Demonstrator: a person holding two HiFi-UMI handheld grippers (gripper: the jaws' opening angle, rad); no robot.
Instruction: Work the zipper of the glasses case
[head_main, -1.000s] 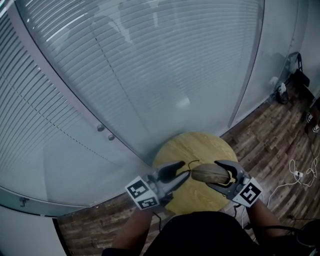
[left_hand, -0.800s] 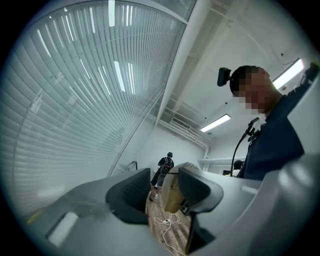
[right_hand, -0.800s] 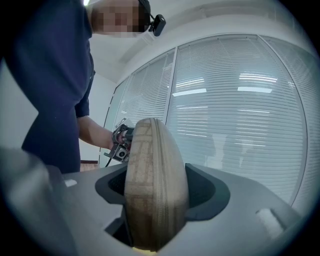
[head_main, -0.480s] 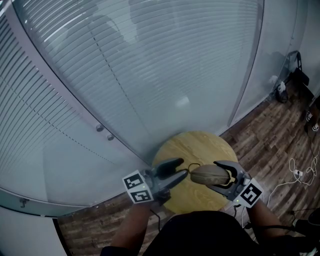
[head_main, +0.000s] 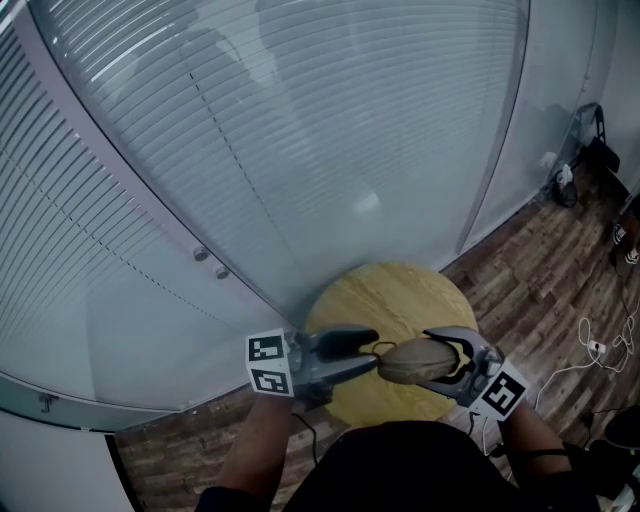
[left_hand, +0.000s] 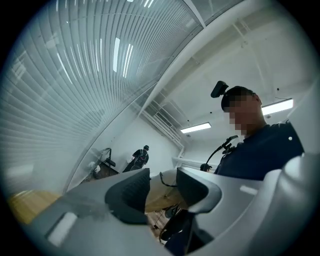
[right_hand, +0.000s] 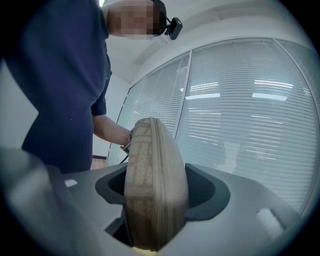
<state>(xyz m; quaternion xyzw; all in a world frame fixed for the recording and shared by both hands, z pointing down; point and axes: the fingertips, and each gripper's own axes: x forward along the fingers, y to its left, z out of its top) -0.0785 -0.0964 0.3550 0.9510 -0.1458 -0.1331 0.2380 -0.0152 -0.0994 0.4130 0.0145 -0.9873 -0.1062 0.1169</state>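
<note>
Head view: wooden table (head_main: 400, 290), blinds (head_main: 300, 120); glasses case (head_main: 412, 363) in right gripper (head_main: 422, 355), left gripper (head_main: 376, 347) closing on it

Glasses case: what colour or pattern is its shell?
Tan glasses case with faint woven check; clearest in the right gripper view.

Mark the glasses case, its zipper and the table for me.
glasses case (right_hand: 140, 170), right gripper view, woven side panel
zipper (right_hand: 160, 185), right gripper view, seam running down the edge
table (head_main: 400, 293), head view, bare wooden top

Cool, even light from ceiling strips (left_hand: 200, 127) (fisheye-bent edges, dark corners), soft foreground blur
</note>
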